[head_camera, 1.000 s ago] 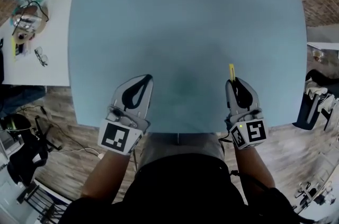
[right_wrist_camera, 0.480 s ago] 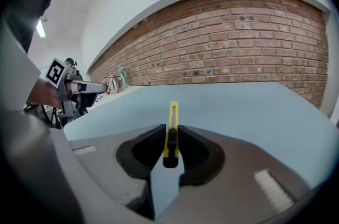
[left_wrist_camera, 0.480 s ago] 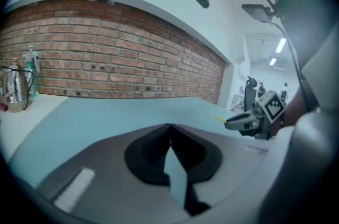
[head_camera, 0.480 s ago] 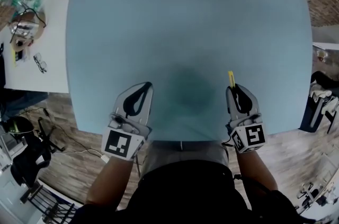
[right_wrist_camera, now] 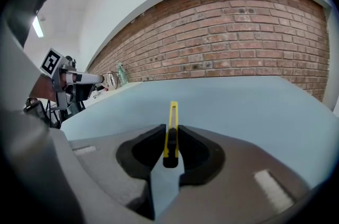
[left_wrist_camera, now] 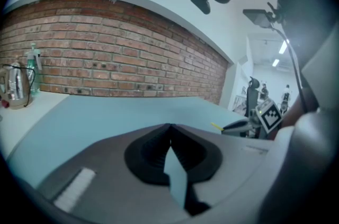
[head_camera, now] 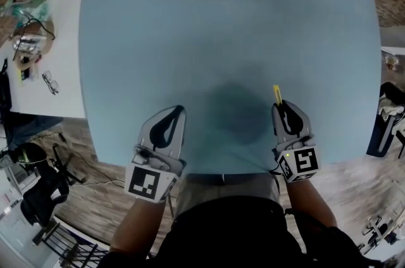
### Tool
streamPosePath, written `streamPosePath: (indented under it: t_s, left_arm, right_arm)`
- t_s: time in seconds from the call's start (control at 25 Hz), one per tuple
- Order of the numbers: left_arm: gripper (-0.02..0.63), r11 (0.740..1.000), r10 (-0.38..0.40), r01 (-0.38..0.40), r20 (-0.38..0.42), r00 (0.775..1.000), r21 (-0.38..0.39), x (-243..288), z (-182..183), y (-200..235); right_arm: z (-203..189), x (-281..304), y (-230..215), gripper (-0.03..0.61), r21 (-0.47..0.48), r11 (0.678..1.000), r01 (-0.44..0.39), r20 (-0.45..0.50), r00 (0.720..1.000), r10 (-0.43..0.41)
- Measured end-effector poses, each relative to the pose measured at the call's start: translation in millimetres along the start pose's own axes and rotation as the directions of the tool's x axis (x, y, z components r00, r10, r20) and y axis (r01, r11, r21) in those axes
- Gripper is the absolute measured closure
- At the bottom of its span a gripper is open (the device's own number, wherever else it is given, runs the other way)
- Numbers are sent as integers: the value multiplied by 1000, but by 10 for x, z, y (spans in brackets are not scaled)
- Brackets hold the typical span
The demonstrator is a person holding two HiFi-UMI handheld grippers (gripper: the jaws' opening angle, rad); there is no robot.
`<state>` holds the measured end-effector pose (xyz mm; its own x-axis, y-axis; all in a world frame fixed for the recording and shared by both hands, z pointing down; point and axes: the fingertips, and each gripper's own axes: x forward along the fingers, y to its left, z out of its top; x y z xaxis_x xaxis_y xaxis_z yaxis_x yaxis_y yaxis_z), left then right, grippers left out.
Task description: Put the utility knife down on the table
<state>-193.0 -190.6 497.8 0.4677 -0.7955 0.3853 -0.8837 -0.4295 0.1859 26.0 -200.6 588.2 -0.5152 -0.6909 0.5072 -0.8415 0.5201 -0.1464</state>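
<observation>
Head view: the right gripper (head_camera: 283, 106) pinches a utility knife (head_camera: 276, 94) above the near edge of the table (head_camera: 190, 19), tip pointing away. Let go too high or this close to the edge, the knife could bounce and slide off.

Left gripper view: the left gripper (left_wrist_camera: 169, 127) has its smooth grey jaws meeting at the tips, holding nothing.

Right gripper view: black curved pads clamp the slim, glossy yellow plastic handle edge-on over the matte blue-grey tabletop.
</observation>
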Motion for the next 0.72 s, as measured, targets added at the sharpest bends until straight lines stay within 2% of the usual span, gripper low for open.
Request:
streamPosePath:
  t_s: [0.08, 0.72]
  left_arm:
    - [629, 1000, 3, -3, -5, 1000, -19, 30, 8, -44]
    - [629, 1000, 20, -21, -37, 999, -15, -23, -63, 80]
  right_arm:
    - [-35, 20, -22, 502, -9, 1000, -2, -11, 1000, 2]
    - [-185, 206, -43, 502, -23, 1000, 6, -75, 997, -8]
